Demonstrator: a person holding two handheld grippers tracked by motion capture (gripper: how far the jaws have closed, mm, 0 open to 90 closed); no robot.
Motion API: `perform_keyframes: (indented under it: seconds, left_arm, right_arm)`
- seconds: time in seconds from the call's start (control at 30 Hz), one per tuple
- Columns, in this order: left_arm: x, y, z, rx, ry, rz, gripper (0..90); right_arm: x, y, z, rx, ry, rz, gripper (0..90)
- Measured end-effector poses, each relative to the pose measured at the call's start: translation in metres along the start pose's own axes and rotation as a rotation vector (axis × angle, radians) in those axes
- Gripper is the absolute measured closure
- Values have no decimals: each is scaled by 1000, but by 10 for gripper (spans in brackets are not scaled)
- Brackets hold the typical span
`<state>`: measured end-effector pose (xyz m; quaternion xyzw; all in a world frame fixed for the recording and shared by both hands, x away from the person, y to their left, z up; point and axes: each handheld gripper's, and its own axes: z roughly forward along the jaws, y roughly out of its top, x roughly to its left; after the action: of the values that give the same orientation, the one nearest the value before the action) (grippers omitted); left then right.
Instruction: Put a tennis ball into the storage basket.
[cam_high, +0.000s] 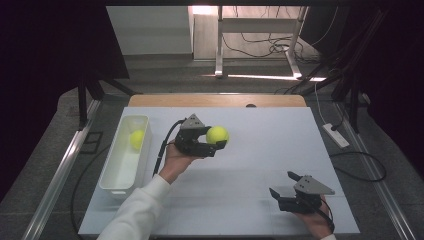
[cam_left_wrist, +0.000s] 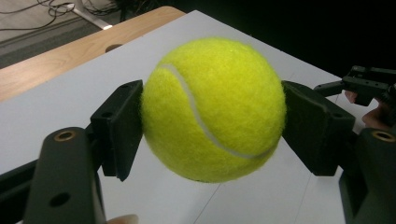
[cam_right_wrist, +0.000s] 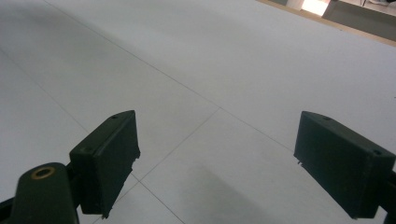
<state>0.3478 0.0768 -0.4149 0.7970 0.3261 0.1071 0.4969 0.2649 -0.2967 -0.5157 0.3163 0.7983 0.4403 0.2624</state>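
Two fuzzy yellow-green tennis balls are showing: one (cam_high: 217, 135) is sitting clamped between the jaws of the left black two-jaw gripper (cam_high: 216, 144), the other (cam_high: 137, 139) is lying well off to that gripper's left, inside the tray. One long white rectangular plastic tray (cam_high: 113, 185) is sitting left of the left gripper. Two black two-jaw grippers are being held in all, the second being the right one (cam_high: 283, 183), jaws gaping with nothing between them. One white flat rectangular tabletop (cam_high: 260, 150) is lying under both grippers. One white power strip (cam_high: 335, 135) is lying beyond the right gripper, off the table.
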Motion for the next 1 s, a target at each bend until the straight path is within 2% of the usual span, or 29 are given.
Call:
perform_keyframes:
  seconds: [1.0]
  left_arm:
    - [7,-10,-33,-21,45,-13,267]
  right_arm:
    - [1,0,0,3,-5,2,134]
